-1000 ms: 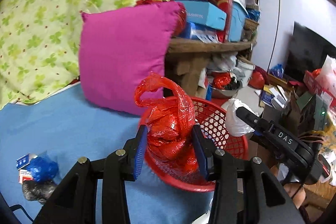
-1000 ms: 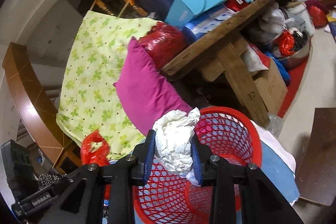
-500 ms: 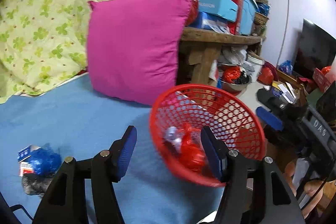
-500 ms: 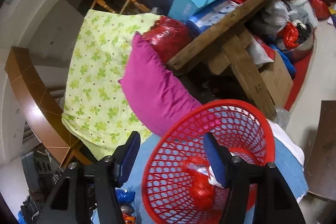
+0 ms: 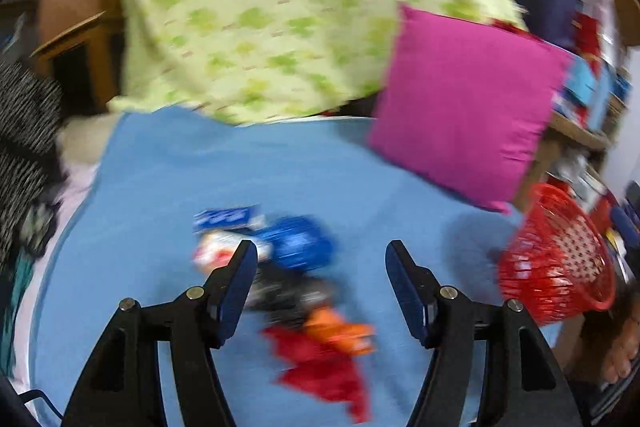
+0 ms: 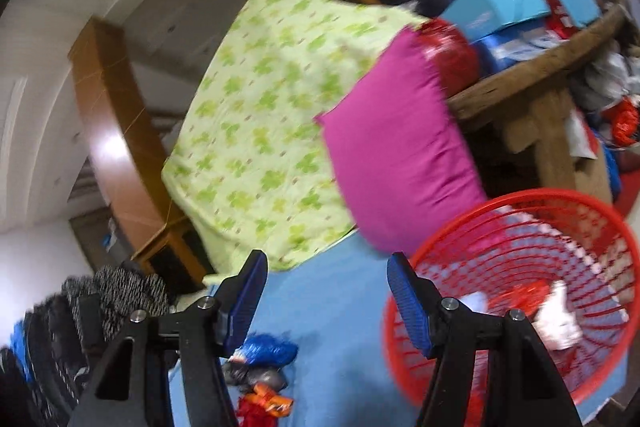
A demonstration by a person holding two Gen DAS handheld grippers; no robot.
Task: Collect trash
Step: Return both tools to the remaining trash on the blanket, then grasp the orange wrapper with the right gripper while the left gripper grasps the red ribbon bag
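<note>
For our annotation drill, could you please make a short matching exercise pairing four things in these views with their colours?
Things:
1. basket
2. pillow
3. bed sheet
4. blanket

Colours:
A. magenta
B. light green with a leaf print
C. red
D. plain blue

Pairs: 1-C, 2-A, 3-D, 4-B

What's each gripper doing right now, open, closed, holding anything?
Left gripper: open, holding nothing, over the trash pile.
Right gripper: open, holding nothing, beside the basket.
</note>
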